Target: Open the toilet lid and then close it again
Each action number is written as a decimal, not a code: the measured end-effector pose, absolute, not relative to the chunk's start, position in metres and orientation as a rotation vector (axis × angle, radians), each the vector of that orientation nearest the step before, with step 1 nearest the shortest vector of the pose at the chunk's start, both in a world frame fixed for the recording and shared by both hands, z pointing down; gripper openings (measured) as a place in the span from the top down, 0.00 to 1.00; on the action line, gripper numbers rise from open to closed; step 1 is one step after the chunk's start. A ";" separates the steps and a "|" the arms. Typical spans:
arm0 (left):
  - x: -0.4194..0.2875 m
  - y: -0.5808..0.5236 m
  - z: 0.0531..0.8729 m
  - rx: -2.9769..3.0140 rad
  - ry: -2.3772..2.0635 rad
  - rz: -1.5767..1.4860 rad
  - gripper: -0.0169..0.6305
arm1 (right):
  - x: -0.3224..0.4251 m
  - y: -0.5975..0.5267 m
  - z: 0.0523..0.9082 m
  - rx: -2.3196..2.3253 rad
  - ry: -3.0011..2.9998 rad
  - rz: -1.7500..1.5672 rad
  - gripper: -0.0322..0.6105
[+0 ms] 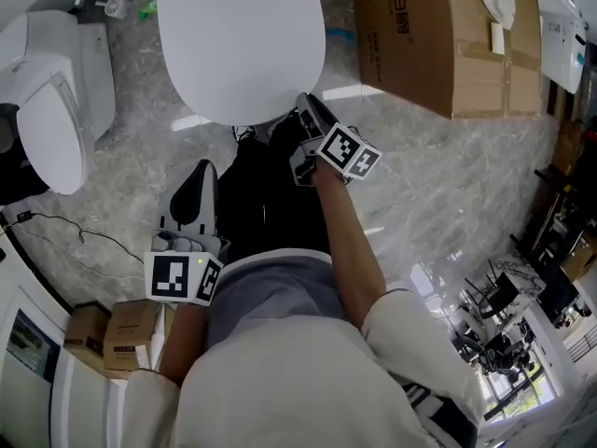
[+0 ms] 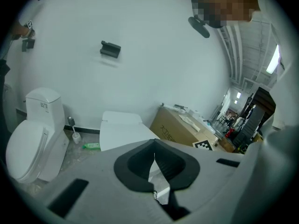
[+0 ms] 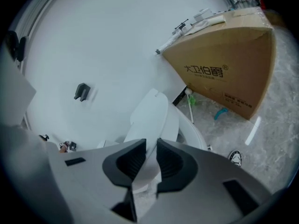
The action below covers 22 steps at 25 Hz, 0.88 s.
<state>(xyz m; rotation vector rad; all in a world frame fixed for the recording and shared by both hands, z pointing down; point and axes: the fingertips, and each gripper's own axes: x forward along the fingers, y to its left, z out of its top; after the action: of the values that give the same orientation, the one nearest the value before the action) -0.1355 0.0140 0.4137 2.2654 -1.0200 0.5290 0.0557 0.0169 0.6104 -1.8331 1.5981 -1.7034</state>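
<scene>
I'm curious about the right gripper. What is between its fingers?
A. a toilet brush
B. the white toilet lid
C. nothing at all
B: in the right gripper view, the edge of the toilet lid sits pinched between the fingers of the right gripper.

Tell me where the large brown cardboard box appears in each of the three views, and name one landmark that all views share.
Head view: the large brown cardboard box is at the top right, on the floor.
Left gripper view: it is right of centre, beyond the jaws.
Right gripper view: it fills the upper right.
Shared landmark: the white oval toilet lid, which is left of the box in every view.
</scene>
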 end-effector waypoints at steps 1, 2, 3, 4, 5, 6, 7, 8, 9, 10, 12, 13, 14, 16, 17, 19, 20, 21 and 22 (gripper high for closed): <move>-0.134 0.014 0.413 2.267 -1.015 0.530 0.96 | 0.056 0.016 0.608 -1.834 1.580 -1.694 0.85; -0.132 0.013 0.412 2.270 -1.010 0.530 0.96 | 0.057 0.015 0.606 -1.833 1.570 -1.687 0.85; -0.130 0.012 0.411 2.274 -1.005 0.530 0.96 | 0.057 0.014 0.604 -1.830 1.566 -1.680 0.85; -0.129 0.011 0.411 2.278 -1.000 0.531 0.96 | 0.058 0.013 0.602 -1.825 1.567 -1.674 0.85; -0.127 0.010 0.410 2.281 -0.996 0.533 0.96 | 0.058 0.011 0.600 -1.820 1.572 -1.667 0.85; -0.126 0.009 0.410 2.283 -0.992 0.534 0.96 | 0.058 0.010 0.597 -1.813 1.578 -1.658 0.85; -0.125 0.008 0.410 2.285 -0.990 0.536 0.96 | 0.058 0.008 0.594 -1.806 1.583 -1.647 0.85; -0.123 0.008 0.409 2.287 -0.988 0.536 0.96 | 0.058 0.006 0.590 -1.798 1.588 -1.634 0.85; -0.122 0.008 0.409 2.289 -0.986 0.536 0.96 | 0.059 0.005 0.586 -1.793 1.592 -1.621 0.85; -0.121 0.009 0.408 2.291 -0.984 0.536 0.96 | 0.060 0.005 0.583 -1.793 1.594 -1.611 0.85; -0.119 0.008 0.406 2.292 -0.982 0.536 0.96 | 0.062 0.002 0.576 -1.791 1.599 -1.591 0.85; -0.118 0.008 0.406 2.292 -0.982 0.535 0.96 | 0.063 0.000 0.571 -1.784 1.601 -1.581 0.85; -0.118 0.007 0.406 2.292 -0.983 0.535 0.96 | 0.063 -0.002 0.567 -1.775 1.603 -1.570 0.85; -0.118 0.006 0.405 2.293 -0.985 0.535 0.96 | 0.063 -0.007 0.560 -1.753 1.602 -1.548 0.85; -0.118 0.006 0.405 2.294 -0.985 0.534 0.96 | 0.064 -0.009 0.557 -1.747 1.603 -1.538 0.85; -0.119 0.005 0.405 2.295 -0.986 0.534 0.96 | 0.065 -0.012 0.550 -1.741 1.609 -1.517 0.85; -0.120 0.004 0.404 2.296 -0.987 0.534 0.96 | 0.065 -0.014 0.546 -1.739 1.612 -1.506 0.85; -0.120 0.004 0.404 2.297 -0.988 0.535 0.96 | 0.065 -0.017 0.542 -1.736 1.615 -1.494 0.85; -0.120 0.003 0.403 2.298 -0.989 0.535 0.96 | 0.066 -0.020 0.537 -1.731 1.617 -1.481 0.85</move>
<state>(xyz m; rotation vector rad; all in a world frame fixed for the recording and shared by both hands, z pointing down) -0.1202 0.0026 0.4027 2.2980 -0.9893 0.5349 0.0657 -0.0195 0.5372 -1.7307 1.6168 -1.4814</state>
